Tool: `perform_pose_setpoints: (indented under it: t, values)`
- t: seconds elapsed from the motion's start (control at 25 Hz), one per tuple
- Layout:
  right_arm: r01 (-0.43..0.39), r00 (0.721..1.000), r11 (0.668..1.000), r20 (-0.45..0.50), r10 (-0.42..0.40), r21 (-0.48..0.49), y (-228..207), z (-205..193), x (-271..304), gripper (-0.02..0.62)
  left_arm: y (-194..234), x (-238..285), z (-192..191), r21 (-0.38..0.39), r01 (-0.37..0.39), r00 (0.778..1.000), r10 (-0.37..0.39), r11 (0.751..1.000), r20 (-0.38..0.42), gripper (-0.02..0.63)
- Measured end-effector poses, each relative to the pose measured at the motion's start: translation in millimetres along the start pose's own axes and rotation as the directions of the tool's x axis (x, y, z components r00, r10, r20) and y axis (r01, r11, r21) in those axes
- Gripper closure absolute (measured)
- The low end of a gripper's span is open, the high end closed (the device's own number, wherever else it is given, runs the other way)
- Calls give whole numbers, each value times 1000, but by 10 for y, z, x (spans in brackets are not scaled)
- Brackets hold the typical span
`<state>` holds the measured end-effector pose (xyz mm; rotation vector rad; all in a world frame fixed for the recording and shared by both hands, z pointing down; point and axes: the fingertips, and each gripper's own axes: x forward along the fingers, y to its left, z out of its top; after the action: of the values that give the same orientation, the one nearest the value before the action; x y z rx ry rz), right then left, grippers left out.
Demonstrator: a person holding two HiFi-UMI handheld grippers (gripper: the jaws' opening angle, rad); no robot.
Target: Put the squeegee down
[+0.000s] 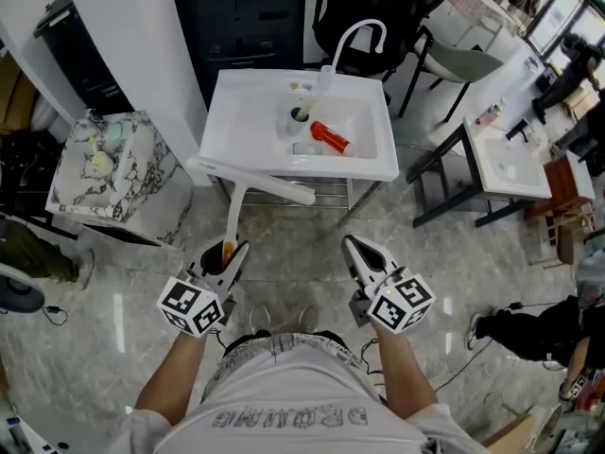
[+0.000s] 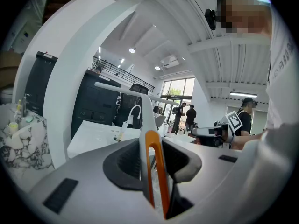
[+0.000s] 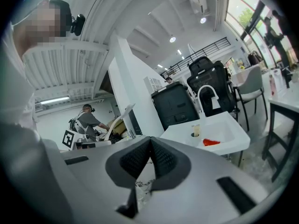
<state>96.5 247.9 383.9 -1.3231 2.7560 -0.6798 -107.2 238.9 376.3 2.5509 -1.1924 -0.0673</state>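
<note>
The squeegee has a long white blade and a white handle ending in an orange loop. My left gripper is shut on that handle and holds it level, blade away from me. In the head view the blade lies across the front left corner of the white sink. In the left gripper view the blade stands crosswise above the jaws. My right gripper hangs beside it over the floor, its pads pressed together with nothing between them.
A red object lies in the sink basin below a curved white faucet. A marble-topped stand with bottles is at the left. A black-framed table and black chairs are at the right and back. Other people stand beyond.
</note>
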Motion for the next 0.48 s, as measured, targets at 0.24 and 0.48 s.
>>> perform_pose_setpoints:
  t: [0.24, 0.48]
  values:
    - [5, 1000, 1000, 1, -5, 3, -14, 7, -16, 588, -10, 11, 21, 0, 3, 1000, -3, 1000, 0, 486]
    - [5, 1000, 1000, -2, -5, 3, -10, -1, -7, 588, -10, 19, 14, -1, 5, 1000, -5, 1000, -4, 486]
